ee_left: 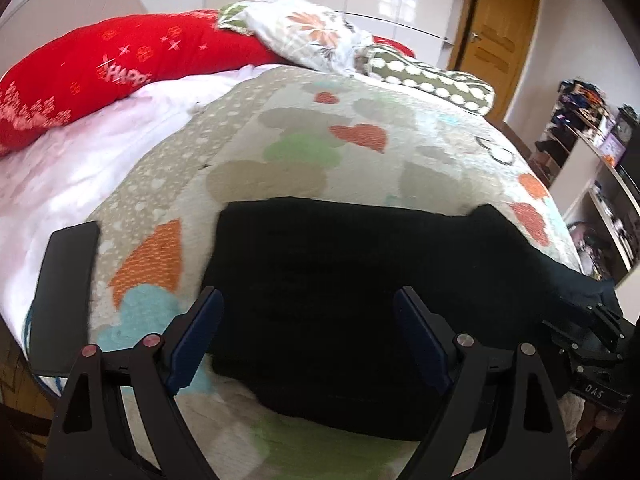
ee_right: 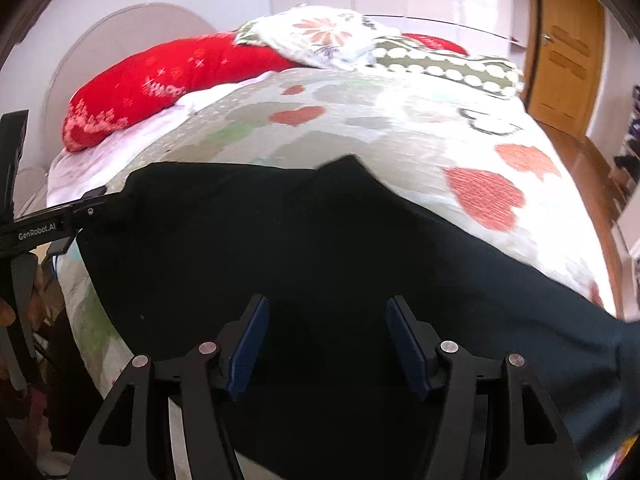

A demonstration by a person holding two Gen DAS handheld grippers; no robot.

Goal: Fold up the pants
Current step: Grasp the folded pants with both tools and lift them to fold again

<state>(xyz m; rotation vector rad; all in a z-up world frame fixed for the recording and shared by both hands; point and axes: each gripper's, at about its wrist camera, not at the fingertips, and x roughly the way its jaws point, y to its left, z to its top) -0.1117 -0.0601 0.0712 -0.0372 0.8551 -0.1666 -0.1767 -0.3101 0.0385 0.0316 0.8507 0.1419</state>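
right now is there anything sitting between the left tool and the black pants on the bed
Nothing visible. The left tool stands open right over the near edge of the black pants, which lie flat on the heart-print bedspread. The phone lies off to the left, clear of the way.

Far half of bedspread (ee_left: pixel 360 120) bare, open passage beyond the pants (ee_left: pixel 340 280). Head end blocked: red pillow (ee_left: pixel 120 68), floral pillow (ee_left: pixel 312 36), dotted bolster (ee_left: pixel 432 80). Black flat device (ee_left: pixel 64 296) sits at left edge. Shelves (ee_left: pixel 600 168) crowd the right.
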